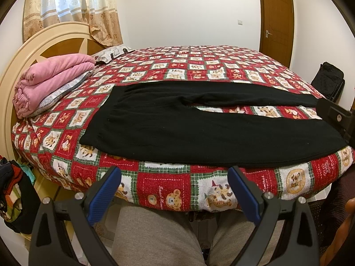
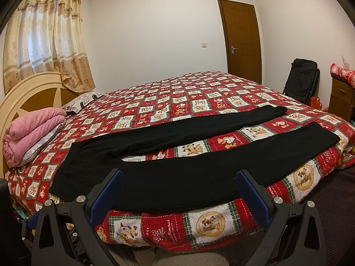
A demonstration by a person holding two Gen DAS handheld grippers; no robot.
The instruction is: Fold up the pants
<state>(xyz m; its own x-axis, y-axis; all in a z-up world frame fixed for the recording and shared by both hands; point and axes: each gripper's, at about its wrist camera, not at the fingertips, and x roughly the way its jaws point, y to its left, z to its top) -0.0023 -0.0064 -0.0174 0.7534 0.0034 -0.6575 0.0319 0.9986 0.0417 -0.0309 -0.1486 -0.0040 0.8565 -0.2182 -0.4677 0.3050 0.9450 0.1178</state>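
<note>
Black knit pants (image 2: 177, 168) laid flat and unfolded on a bed covered by a red, white and green patchwork bear-print quilt (image 2: 199, 93). The waistband lies toward the cream wooden headboard (image 2: 28, 88), and the two legs run apart toward the foot end, the nearer leg along the bed's near edge. Left tool (image 1: 174, 190), blue-padded fingers spread wide and holding nothing, is poised short of the near edge, just below the pants' hem line. Right tool (image 2: 179, 190), likewise released and empty, hovers at the near leg's long edge. A rolled pink blanket (image 1: 48, 82) rests by the headboard, well apart from the garment. No fold appears begun. Judged from this layout, a sound first fold takes the near leg's outer edge at two spread points, one toward the waist and one toward the cuff. It is then lifted evenly and laid onto the far leg, seams aligned, cloth kept taut to prevent wrinkling.
</note>
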